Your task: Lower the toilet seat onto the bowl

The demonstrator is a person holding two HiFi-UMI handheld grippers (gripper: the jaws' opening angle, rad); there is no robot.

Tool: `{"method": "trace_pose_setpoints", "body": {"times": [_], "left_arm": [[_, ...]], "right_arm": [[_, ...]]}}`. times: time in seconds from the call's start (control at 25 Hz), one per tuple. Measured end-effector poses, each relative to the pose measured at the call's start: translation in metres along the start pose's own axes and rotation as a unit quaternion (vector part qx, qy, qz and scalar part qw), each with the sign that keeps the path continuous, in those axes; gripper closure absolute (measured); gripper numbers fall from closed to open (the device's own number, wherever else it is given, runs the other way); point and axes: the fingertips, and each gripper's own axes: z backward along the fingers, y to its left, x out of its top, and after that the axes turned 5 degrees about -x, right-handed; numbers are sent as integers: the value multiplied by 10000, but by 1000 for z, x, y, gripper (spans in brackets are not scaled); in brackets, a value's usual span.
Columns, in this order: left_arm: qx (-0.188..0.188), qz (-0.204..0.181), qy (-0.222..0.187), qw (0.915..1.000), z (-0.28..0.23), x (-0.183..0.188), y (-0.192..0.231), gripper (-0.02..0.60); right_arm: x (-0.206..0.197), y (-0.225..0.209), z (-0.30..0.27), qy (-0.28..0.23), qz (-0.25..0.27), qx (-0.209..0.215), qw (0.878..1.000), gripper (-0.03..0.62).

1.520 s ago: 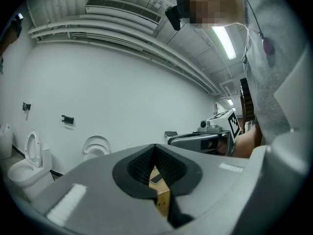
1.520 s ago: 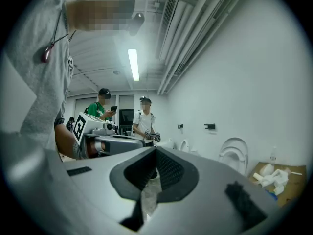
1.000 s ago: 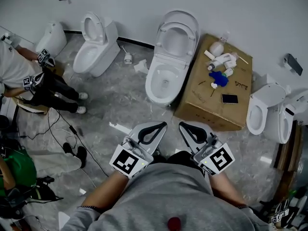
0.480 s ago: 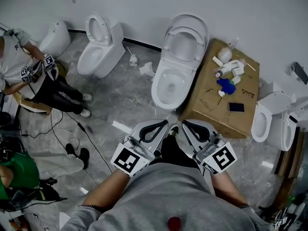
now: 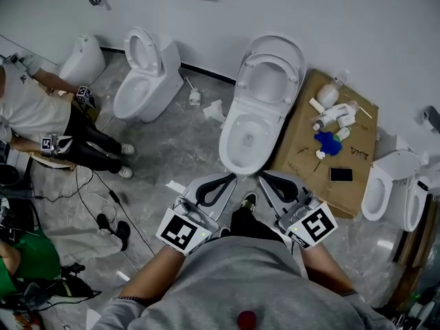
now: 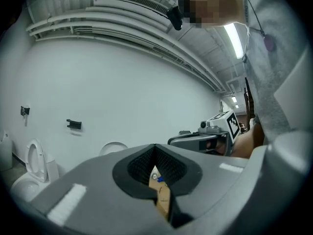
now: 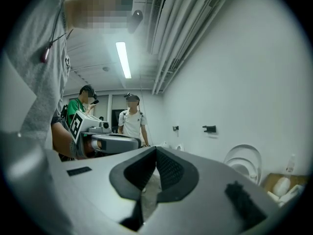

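Observation:
The middle toilet stands against the wall with its seat and lid raised upright above the open bowl. Both of my grippers are held level, side by side, just short of the bowl's front rim. The left gripper is shut with nothing in it, its tips meeting in its own view. The right gripper looks shut and empty too. The raised seat shows ahead of the left gripper and at the lower right of the right gripper view.
A cardboard box with bottles, a blue object and a phone stands right of the toilet. Other toilets stand at left and right. A person sits at far left. Cables lie on the floor.
The middle toilet has drawn nearer in the head view, so both grippers now sit close to its bowl front. They keep the same side-by-side pose and stay shut.

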Motion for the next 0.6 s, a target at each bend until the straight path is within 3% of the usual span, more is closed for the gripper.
{"method": "trace_pose_setpoints", "body": {"times": [0.6], "left_arm": [[97,-82,111,9999,-85,22,60,574]], "right_arm": [[12,-100,-36,-42,-101,-23,9999,580]]}}
